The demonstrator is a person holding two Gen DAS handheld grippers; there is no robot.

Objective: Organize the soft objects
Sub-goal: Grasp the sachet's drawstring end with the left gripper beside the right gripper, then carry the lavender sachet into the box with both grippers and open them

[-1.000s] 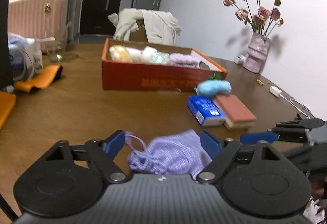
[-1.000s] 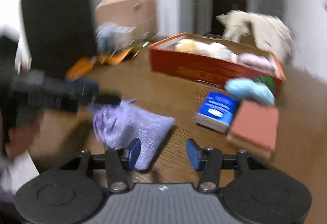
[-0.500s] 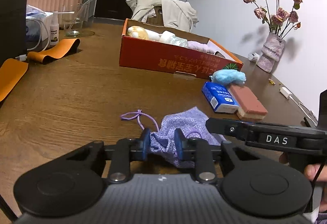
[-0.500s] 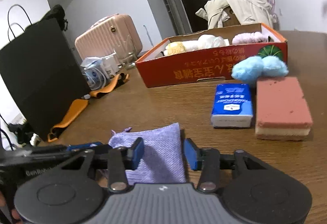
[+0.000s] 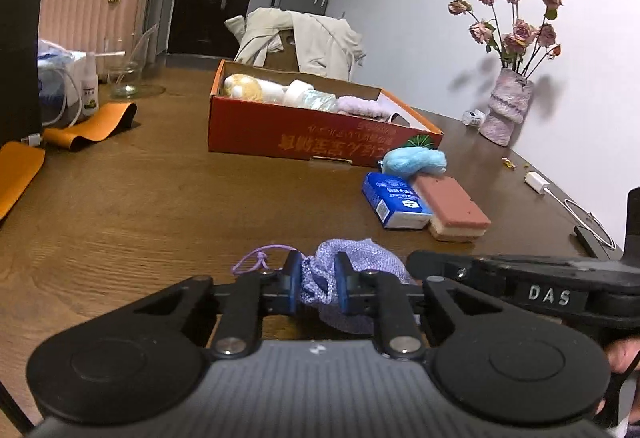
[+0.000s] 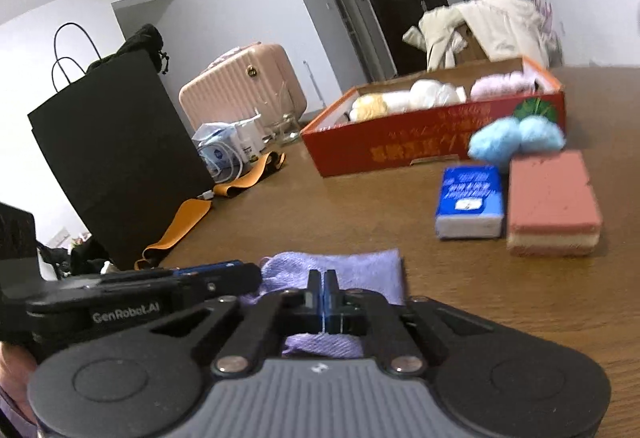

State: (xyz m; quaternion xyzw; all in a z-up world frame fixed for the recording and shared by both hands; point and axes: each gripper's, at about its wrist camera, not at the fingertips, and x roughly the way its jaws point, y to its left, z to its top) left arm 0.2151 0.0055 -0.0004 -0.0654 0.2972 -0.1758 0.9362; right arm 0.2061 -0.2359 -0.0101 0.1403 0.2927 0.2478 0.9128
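A lilac knitted drawstring pouch [image 5: 360, 254] lies on the brown table in front of me. My left gripper [image 5: 318, 284] is shut on its gathered neck; its cord [image 5: 256, 262] trails left. My right gripper [image 6: 323, 298] is shut on the pouch's [image 6: 360, 270] other end, jaws nearly together. Each gripper shows in the other's view: the right one [image 5: 520, 274], the left one [image 6: 160, 292]. Further back stands a red cardboard box [image 5: 304, 136] holding several soft items. A blue fluffy ball [image 5: 414, 161], a blue tissue pack [image 5: 394, 200] and a pink sponge [image 5: 452, 208] lie before it.
A vase of dried roses [image 5: 506, 110] stands at the right by the wall, with a charger and cable [image 5: 560, 198] near the table edge. Orange straps [image 5: 92, 128], a spray bottle [image 5: 89, 86] and a glass [image 5: 126, 78] sit at the left. A black paper bag [image 6: 112, 154] stands left.
My left gripper closed on the pouch's neck. My right gripper swung in over the pouch's other end and closed on it.
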